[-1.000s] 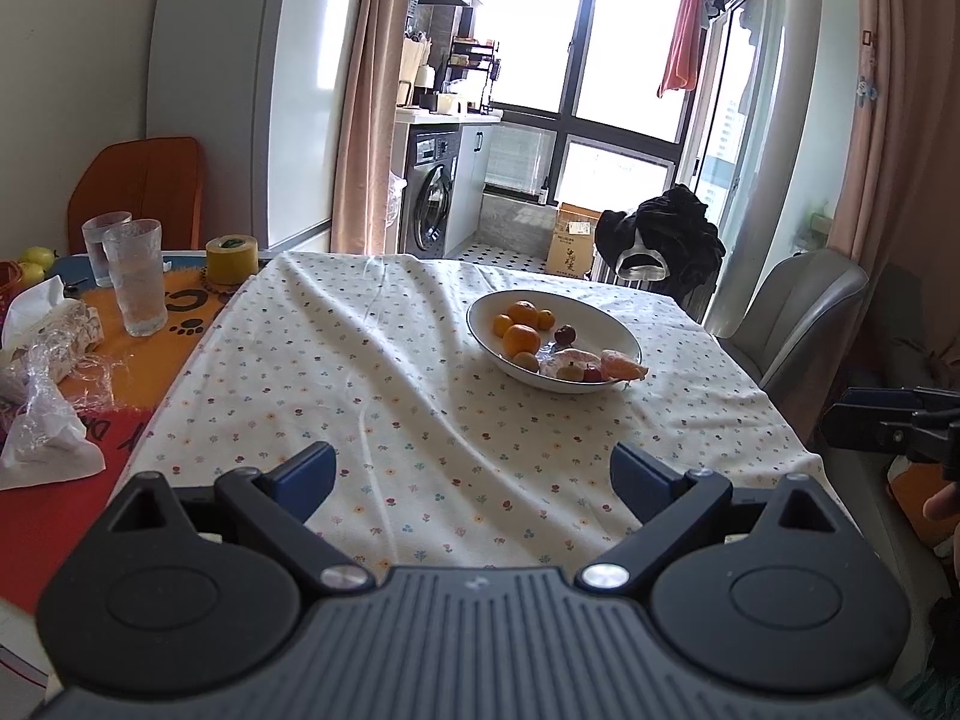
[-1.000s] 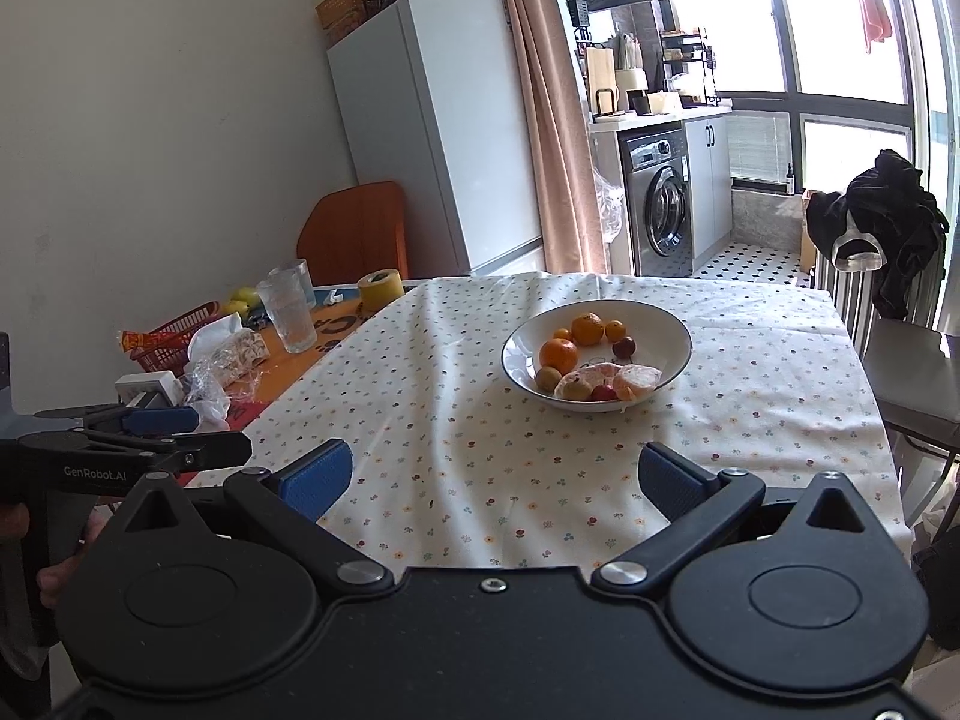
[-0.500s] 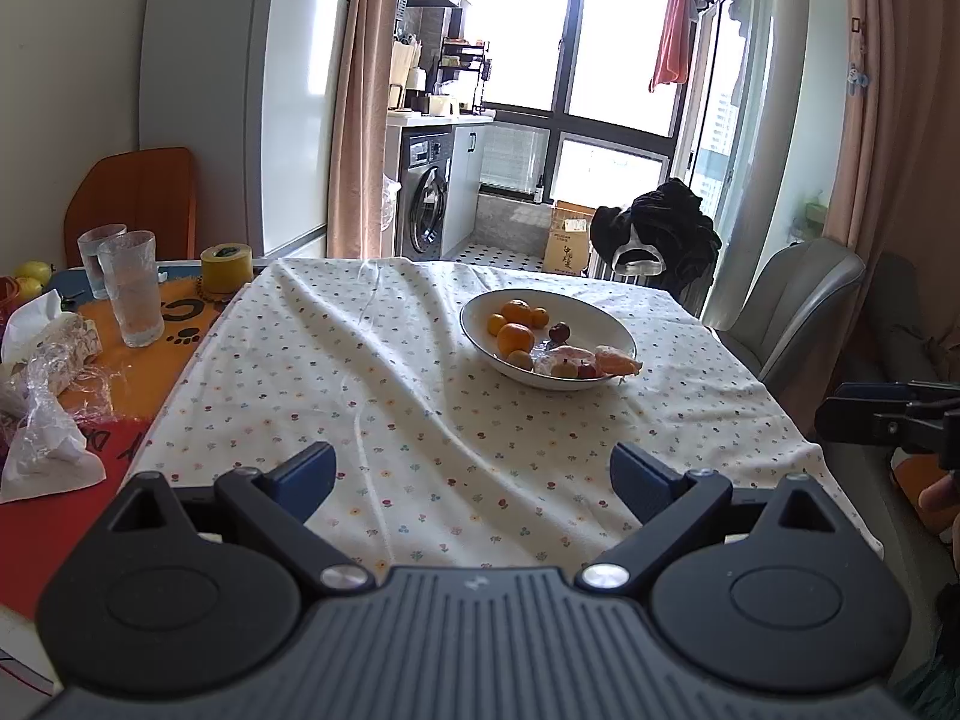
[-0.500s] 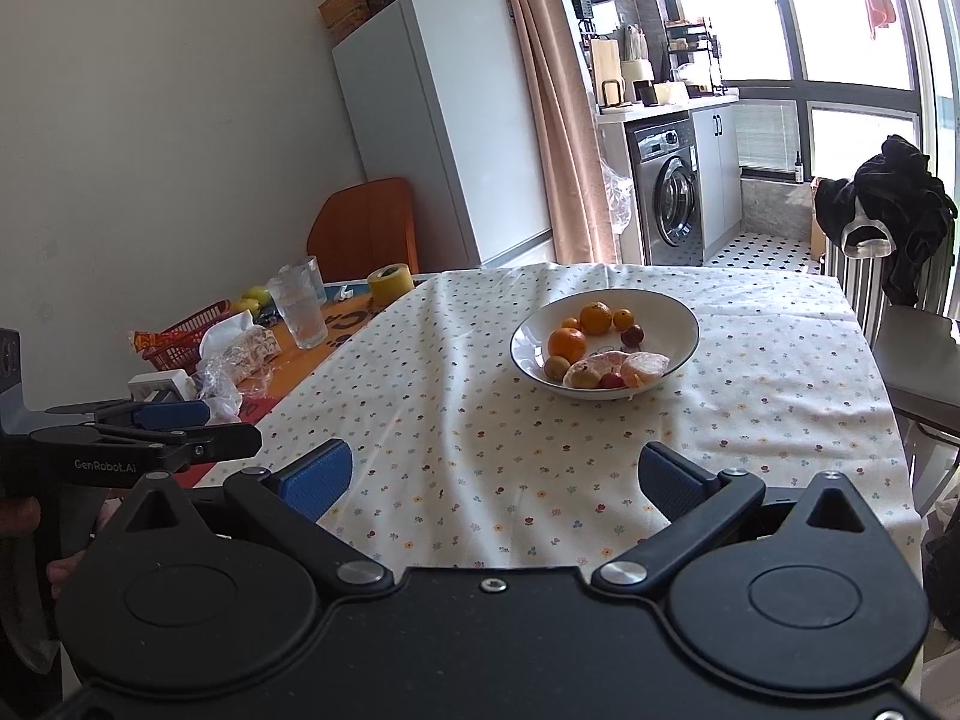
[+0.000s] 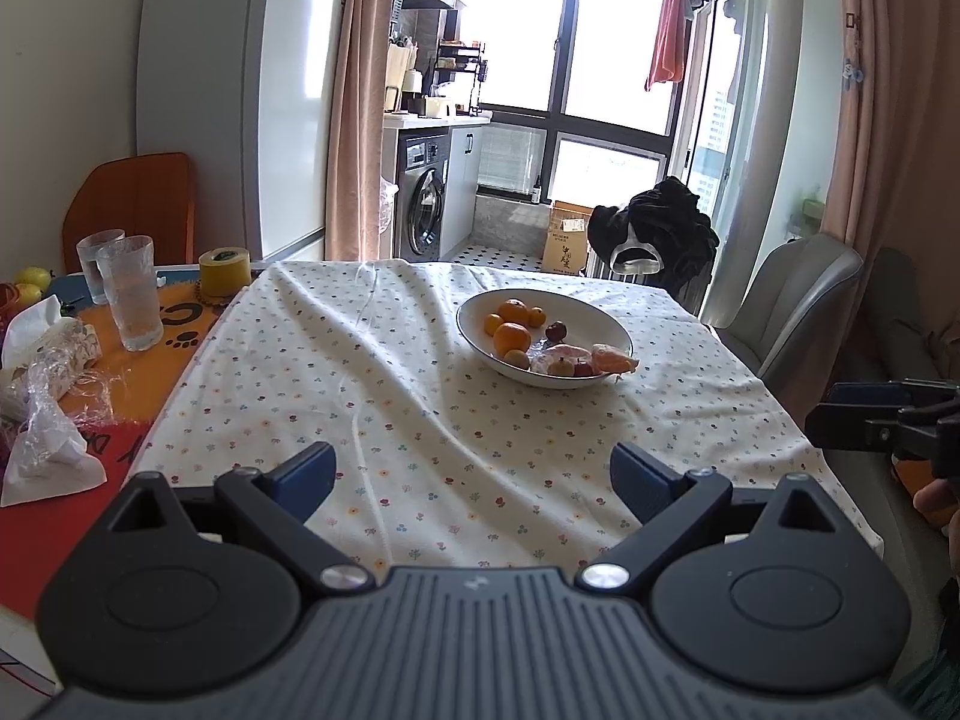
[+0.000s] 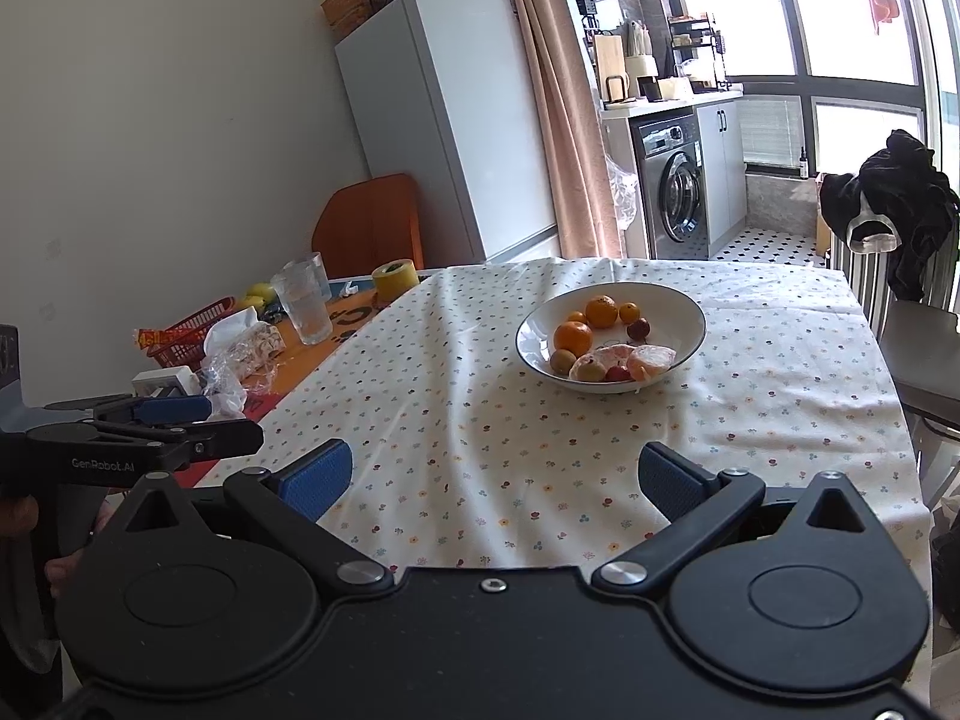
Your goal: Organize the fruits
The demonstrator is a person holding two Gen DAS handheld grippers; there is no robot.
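A white bowl (image 5: 600, 313) (image 6: 681, 303) stands on the flowered tablecloth, toward the far side of the table. It holds several oranges (image 5: 512, 337) (image 6: 572, 336), a dark red fruit (image 5: 557, 330) (image 6: 638, 328), small brownish fruits and peeled citrus pieces (image 5: 611, 358) (image 6: 654, 356). My left gripper (image 5: 474, 477) is open over the near edge of the table, nothing between its fingers. My right gripper (image 6: 492, 477) is open too, well short of the bowl. Each gripper also shows at the edge of the other's view.
Left of the cloth lie two glasses (image 5: 129, 291), a yellow tape roll (image 5: 224, 273), crumpled plastic wrap (image 5: 45, 420), tissues and a red basket (image 6: 186, 330). A grey chair (image 5: 798, 306) stands at the right. A fridge (image 5: 240, 138) and washing machine are behind.
Both grippers have pulled back and risen slightly, so the bowl looks a little smaller and farther. Both stay open; nothing on the table has moved.
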